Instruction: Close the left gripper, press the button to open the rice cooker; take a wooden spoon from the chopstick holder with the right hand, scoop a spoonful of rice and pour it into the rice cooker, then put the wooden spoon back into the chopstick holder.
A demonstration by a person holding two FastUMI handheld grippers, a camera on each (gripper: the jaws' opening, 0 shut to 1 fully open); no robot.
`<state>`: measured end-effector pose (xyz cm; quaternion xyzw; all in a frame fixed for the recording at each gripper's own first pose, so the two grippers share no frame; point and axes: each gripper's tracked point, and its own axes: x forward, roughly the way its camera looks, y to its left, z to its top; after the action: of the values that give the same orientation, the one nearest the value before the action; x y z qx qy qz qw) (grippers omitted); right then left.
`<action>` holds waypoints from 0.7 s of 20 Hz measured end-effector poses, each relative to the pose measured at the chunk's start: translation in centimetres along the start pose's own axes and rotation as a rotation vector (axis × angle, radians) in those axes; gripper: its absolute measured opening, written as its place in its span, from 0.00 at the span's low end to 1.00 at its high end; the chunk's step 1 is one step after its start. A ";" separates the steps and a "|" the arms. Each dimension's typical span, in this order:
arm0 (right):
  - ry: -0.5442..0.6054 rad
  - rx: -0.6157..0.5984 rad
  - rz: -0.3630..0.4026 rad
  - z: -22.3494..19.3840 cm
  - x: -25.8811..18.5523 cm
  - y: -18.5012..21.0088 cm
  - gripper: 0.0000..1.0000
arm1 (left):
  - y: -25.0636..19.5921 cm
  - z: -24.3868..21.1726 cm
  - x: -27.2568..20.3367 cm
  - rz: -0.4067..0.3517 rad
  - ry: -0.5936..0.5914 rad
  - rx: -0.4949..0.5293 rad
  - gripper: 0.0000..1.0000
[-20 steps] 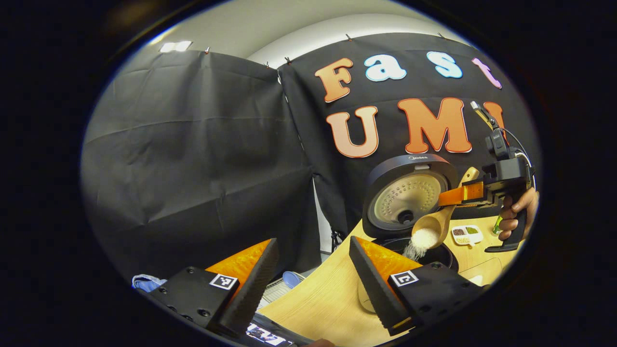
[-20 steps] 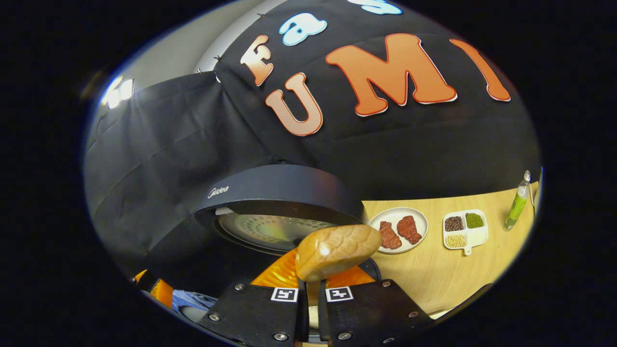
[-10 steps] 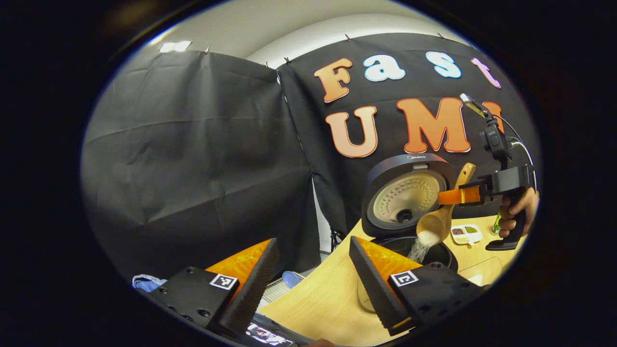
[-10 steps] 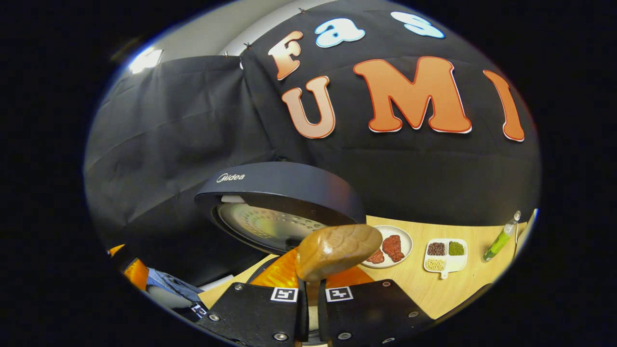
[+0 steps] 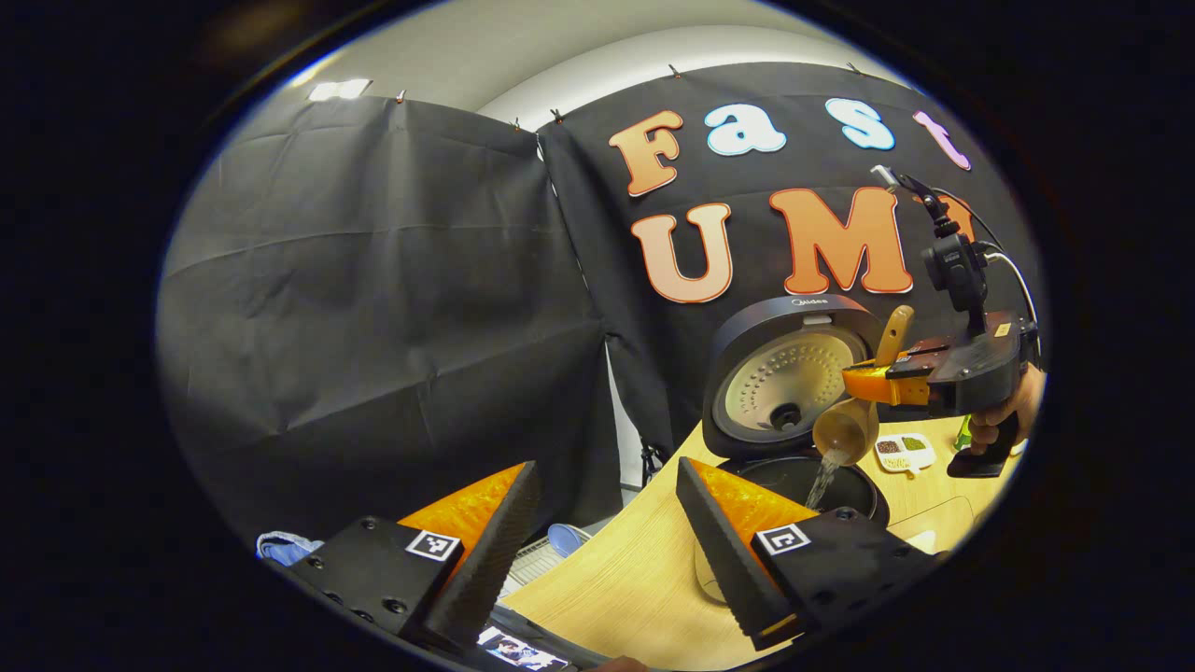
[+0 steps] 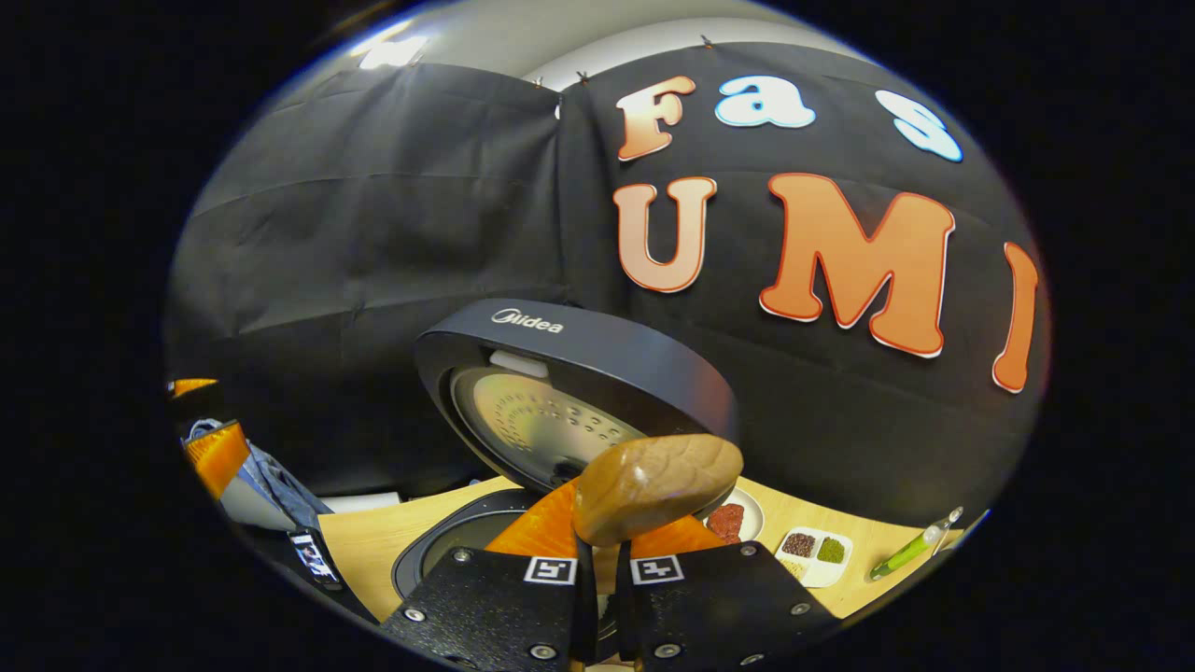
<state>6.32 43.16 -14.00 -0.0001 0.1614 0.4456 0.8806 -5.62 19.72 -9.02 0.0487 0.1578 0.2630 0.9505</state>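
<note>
The right gripper [image 5: 864, 381], clamped on the wooden spoon [image 5: 848, 425], is tipping it so rice is falling into the open rice cooker [image 5: 789, 392], while the left gripper [image 5: 607, 537] is idling with its claw apart near the tabletop's [image 5: 635, 579] left edge.

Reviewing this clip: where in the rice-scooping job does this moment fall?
Done: the cooker lid stands open and the spoon is out of its holder. In hand: the right gripper, shut on the spoon's handle, tips it over the pot, and a thin stream of rice falls in. The left gripper is open, holding nothing. Left: finish pouring and put the spoon back in the holder.
</note>
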 end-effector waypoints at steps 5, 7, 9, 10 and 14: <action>-0.036 -0.196 0.007 0.4 -0.5 0.8 0.07 | -0.5 0.1 0.0 -0.005 -0.002 0.012 0.92; -0.037 -0.181 0.036 0.7 -1.0 1.3 0.07 | -0.8 0.4 0.0 -0.008 -0.007 0.018 0.92; -0.041 -0.142 0.054 0.8 -1.7 1.4 0.07 | -1.1 0.5 -0.1 -0.013 -0.010 0.022 0.92; -0.030 -0.117 0.056 0.2 -2.3 1.3 0.07 | -1.2 0.6 -0.2 -0.015 -0.012 0.024 0.92; 0.003 0.027 0.031 -0.5 -4.3 -1.5 0.07 | -2.2 0.6 -0.5 -0.026 -0.013 0.037 0.92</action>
<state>4.99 38.77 -13.51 0.0136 0.1690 0.4570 0.8732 -4.76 17.53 -8.71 0.0658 0.1573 0.2474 0.9538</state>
